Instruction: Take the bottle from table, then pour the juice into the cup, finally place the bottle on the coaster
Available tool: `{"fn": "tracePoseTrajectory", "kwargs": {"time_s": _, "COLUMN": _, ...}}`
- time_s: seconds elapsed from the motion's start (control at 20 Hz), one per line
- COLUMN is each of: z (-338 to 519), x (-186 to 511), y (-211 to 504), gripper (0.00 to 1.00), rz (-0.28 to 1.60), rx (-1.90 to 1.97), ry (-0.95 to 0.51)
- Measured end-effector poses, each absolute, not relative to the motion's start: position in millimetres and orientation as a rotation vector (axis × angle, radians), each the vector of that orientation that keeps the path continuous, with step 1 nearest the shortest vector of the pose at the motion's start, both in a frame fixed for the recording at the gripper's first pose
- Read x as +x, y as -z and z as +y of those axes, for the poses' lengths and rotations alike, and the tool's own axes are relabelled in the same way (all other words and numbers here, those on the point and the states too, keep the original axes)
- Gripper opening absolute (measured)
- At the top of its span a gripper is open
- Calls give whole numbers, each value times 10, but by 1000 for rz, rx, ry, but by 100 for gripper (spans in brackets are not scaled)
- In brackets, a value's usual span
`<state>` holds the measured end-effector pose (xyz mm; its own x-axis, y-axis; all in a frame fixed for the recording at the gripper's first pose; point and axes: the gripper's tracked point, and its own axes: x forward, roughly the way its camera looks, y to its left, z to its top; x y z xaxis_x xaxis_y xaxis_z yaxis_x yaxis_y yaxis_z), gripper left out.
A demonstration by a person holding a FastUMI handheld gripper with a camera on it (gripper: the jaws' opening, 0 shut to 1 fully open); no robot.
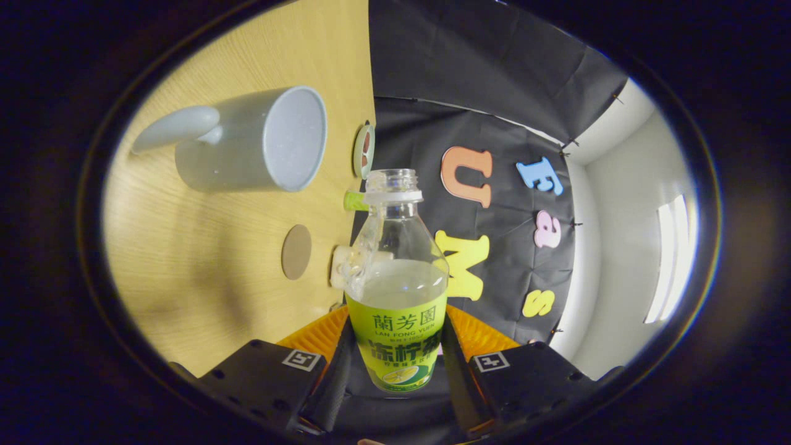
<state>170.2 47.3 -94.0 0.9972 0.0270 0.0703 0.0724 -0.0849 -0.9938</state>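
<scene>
The tongs pinch the bottle by its labelled lower body, one finger pressed on each side, low in the centre of the frame. The bottle stands upright against the frame while the wooden counter behind it runs sideways, filling the left half of the frame, so the whole view is rolled over.

The bottle is clear plastic with a green and yellow label around its lower half. Its cap is off: the threaded mouth is open at the top, just above the white neck ring. Pale, cloudy juice fills it to about the shoulder line, just above the label's upper edge — the neck and upper shoulder are clear.

In the upper left of the frame sits the cup, a grey mug with a rounded handle, its open mouth facing toward the bottle. Its inside looks pale and bare, though the glare makes it hard to say whether any liquid is in it. The cup is well apart from the bottle's mouth.

Below the cup, left of the bottle's shoulder, a round brown coaster lies flat on the counter. Near the counter's edge, just beside the bottle's neck, are a small green cap-like piece and a round disc. A white object shows partly behind the bottle's shoulder — too distorted through the plastic to identify.
</scene>
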Motion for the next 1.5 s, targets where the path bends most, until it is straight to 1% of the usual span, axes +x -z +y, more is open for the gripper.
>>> {"fn": "tracePoseTrajectory", "kwargs": {"time_s": 1.5, "z": 639, "x": 1631, "y": 948, "gripper": 75, "rz": -143, "rx": -1814, "ry": 87}}
